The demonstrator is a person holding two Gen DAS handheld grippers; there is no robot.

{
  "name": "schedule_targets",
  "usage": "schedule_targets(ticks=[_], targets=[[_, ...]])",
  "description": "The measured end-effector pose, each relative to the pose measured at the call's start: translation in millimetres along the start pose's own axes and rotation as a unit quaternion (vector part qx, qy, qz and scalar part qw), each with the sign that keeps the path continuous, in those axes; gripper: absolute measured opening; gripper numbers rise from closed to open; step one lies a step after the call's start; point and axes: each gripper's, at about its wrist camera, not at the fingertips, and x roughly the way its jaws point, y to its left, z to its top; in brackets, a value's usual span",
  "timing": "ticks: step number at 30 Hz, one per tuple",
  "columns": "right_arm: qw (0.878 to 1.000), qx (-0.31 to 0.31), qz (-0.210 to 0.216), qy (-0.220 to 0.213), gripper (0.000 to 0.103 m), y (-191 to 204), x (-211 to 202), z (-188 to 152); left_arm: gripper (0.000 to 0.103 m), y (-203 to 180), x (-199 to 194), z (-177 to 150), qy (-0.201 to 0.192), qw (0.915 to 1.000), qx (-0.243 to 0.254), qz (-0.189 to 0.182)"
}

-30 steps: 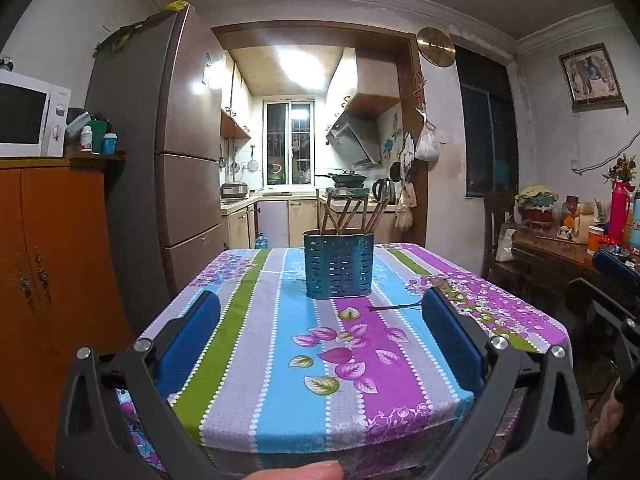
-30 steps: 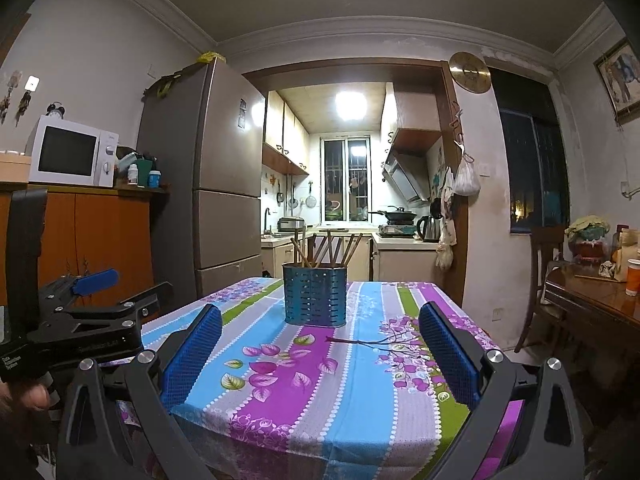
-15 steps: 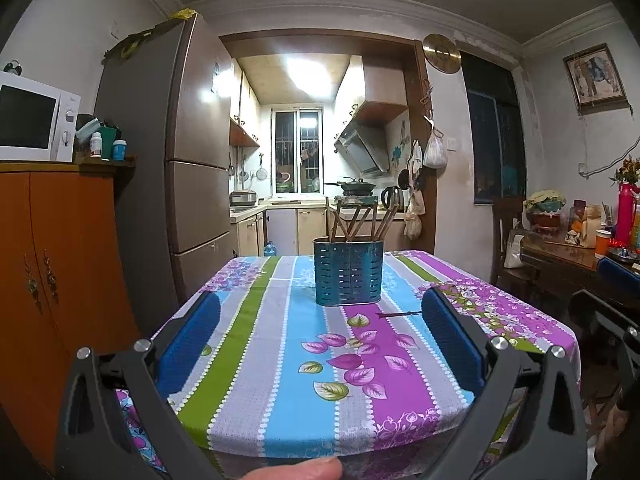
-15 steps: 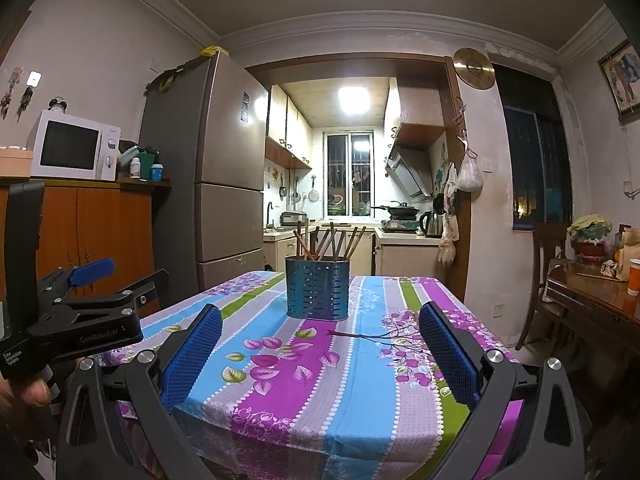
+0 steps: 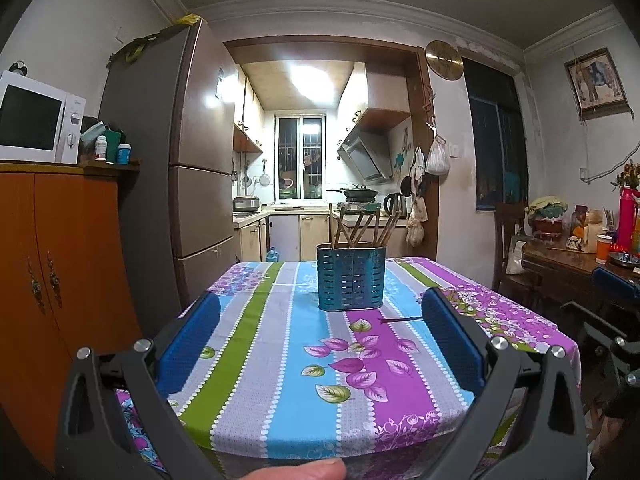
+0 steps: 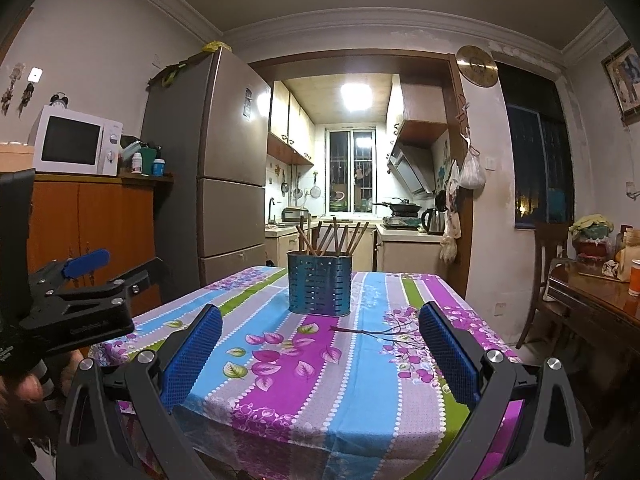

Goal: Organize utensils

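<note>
Microwave (image 6: 76,141) sits at far left on an orange cabinet (image 6: 92,220), with small bottles beside it and a tall grey fridge (image 6: 224,168) next along. Faint lettering marks the left gripper's (image 5: 320,324) body in the right wrist view, too blurred to read. Both that gripper and the right gripper (image 6: 320,332) hover over the near edge of the table (image 5: 256,400), blue pads spread wide, gripping nothing. A blue perforated holder (image 5: 351,277) stands upright mid-table on the striped floral cloth, filled with brown chopsticks (image 5: 360,230) leaning at angles. One loose chopstick (image 6: 360,331) lies flat on the cloth, just in front and right of the holder. Farther right, a round brass clock (image 6: 477,66) hangs by the kitchen doorway, and a wooden side table (image 5: 568,256) holds clutter.
</note>
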Motion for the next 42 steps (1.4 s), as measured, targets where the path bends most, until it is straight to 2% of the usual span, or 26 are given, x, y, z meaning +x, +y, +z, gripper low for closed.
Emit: schedule_targets(ticks=[12, 33, 42], targets=[[0.999, 0.022, -0.021, -0.020, 0.098, -9, 7, -2, 0.098, -2, 5, 0, -0.003, 1.0000, 0.000, 0.001], [0.996, 0.041, -0.036, -0.068, 0.098, -21, -3, -7, 0.097, -9, -1, -5, -0.039, 0.9992, 0.009, 0.003], [0.997, 0.035, -0.037, -0.051, 0.098, -22, 4, -11, 0.097, -13, 5, -4, -0.025, 0.9996, 0.015, -0.004]])
